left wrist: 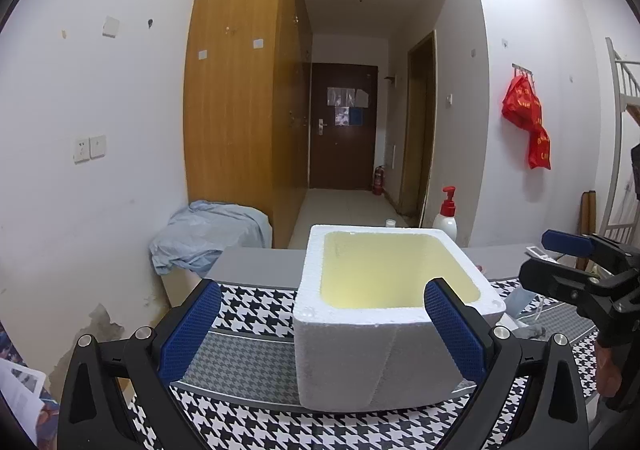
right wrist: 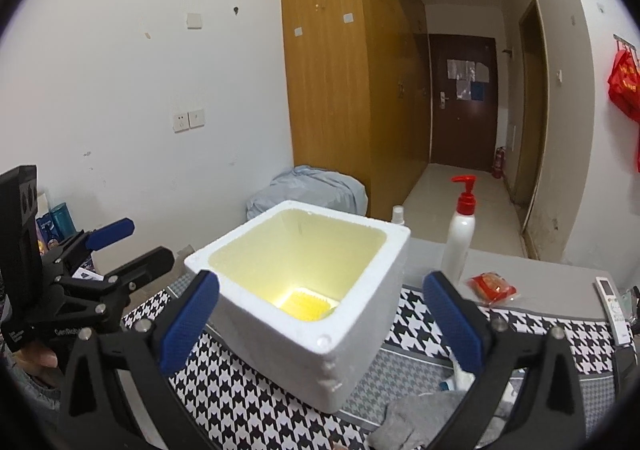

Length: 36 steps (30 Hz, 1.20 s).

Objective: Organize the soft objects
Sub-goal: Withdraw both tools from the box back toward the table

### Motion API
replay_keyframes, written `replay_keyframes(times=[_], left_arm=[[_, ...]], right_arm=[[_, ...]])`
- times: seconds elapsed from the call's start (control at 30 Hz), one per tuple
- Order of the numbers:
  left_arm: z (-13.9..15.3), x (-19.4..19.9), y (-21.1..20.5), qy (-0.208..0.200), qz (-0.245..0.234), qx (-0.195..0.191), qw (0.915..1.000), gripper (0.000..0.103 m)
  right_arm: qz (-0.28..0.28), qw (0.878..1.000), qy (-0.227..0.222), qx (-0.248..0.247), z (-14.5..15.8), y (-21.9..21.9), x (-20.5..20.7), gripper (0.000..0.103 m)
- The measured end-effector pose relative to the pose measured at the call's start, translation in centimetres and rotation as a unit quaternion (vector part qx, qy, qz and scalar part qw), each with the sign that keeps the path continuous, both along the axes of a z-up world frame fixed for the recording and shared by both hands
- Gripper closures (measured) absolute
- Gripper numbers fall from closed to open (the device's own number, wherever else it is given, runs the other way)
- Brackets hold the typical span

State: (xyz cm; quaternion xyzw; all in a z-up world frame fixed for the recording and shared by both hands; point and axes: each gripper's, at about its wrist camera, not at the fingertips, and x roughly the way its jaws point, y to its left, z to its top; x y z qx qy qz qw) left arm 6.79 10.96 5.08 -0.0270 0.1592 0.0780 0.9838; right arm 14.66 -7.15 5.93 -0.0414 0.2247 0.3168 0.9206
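Both grippers spread, empty — grey cloth (right wrist: pixel 420 424) and red packet (right wrist: pixel 493 287) only right-view.

Foam box (right wrist: pixel 320 334) stands between spread right gripper (right wrist: pixel 320 320) fingers (right wrist: pixel 454 320).

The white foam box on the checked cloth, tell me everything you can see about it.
The white foam box is a thick-walled, roughly square container that looks like polystyrene, open-topped, with no lid on it. Its inside is yellowish, and something yellow and ribbed lies at the bottom. It stands upright on the black-and-white houndstooth cloth. Neither gripper touches it; both are open and apart from it.
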Motion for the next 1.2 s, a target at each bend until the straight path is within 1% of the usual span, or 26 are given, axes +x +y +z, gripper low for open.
replay_keyframes(times=[0.3,0.5,0.8,0.9,1.0,1.2], left_arm=[[-0.8,-0.9,-1.4,-0.014,-0.021,-0.011,0.9996,0.001],[-2.1,-1.3,-2.4,-0.018,-0.038,-0.011,0.9991,0.001],[-4.2,-1.5,-3.6,-0.012,-0.067,-0.021,0.9974,0.001],[-4.7,-1.7,-4.0,-0.013,-0.072,-0.02,0.9971,0.001],[-5.2,-2.1,-4.2,-0.013,-0.064,-0.017,0.9977,0.001],[-5.9,-1.8,-4.5,0.005,-0.072,-0.025,0.9971,0.001]], right_arm=[[-0.001,1.0,-0.02,-0.01,-1.0,-1.3,-1.7,0.0],[-0.013,1.0,-0.024,-0.015,-2.2,-2.1,-2.5,0.0],[-0.031,0.999,-0.015,-0.02,-4.2,-3.6,-3.3,0.0],[-0.038,0.999,-0.01,-0.024,-4.8,-4.3,-3.4,0.0],[-0.045,0.999,-0.007,-0.025,-5.3,-4.8,-3.7,0.0],[-0.056,0.998,0.001,-0.018,-5.9,-5.7,-3.9,0.0]])
